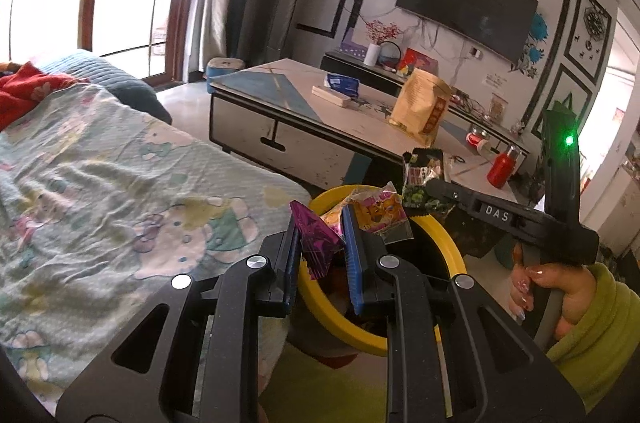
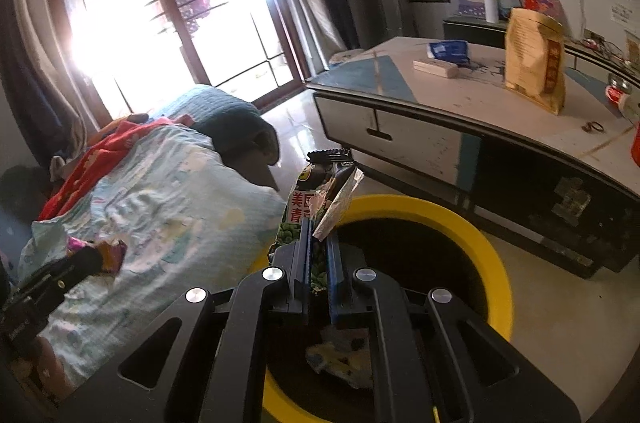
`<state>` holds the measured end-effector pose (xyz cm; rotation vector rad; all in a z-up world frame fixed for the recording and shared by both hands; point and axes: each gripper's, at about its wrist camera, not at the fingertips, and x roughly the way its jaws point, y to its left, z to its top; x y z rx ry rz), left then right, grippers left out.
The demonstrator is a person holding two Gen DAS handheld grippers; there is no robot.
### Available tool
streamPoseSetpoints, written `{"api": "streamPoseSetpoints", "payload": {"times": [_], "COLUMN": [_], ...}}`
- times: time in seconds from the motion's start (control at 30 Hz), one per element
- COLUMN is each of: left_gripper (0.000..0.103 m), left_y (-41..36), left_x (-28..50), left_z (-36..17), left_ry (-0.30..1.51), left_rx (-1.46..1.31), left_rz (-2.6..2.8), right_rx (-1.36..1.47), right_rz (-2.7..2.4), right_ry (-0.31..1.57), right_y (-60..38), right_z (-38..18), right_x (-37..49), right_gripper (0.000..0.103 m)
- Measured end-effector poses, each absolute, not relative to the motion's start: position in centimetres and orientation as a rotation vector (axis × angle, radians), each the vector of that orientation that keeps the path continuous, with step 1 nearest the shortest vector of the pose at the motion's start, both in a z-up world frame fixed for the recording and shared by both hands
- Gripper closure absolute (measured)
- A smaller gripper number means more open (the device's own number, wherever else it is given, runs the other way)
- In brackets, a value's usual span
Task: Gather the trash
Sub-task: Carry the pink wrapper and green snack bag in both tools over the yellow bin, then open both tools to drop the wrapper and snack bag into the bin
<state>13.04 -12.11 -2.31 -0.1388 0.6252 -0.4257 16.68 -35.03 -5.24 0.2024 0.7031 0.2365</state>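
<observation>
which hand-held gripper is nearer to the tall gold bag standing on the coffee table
Right. The right hand-held gripper, holding a green snack packet, sits just below the gold bag at the table's near edge. The left hand-held gripper is further back over the yellow bin.

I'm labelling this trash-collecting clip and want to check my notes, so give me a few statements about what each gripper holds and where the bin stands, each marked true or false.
1. The right gripper is clamped on a green-and-black snack packet. True.
2. The left gripper is empty. False: it is shut on crumpled wrappers, a purple wrapper and a yellow one.
3. The yellow-rimmed bin sits on the coffee table. False: it stands on the floor beside it.
4. A tan paper bag stands upright on the coffee table. True.
5. Some trash already lies inside the bin. True.
</observation>
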Motion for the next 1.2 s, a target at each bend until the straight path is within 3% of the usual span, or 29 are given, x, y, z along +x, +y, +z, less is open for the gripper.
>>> {"api": "streamPoseSetpoints", "payload": {"times": [1.2], "left_gripper": [0.088], "left_y": [-20.4], "left_x": [17.6], "left_z": [-7.1], "left_ry": [0.772], "left_rx": [-0.03], "left_rz": [-0.484], "right_rx": [0.237], "right_rz": [0.16], "right_ry": [0.804], "right_y": [-40.4], "right_z": [-10.8], "right_x": [14.4], "right_gripper": [0.096]}}
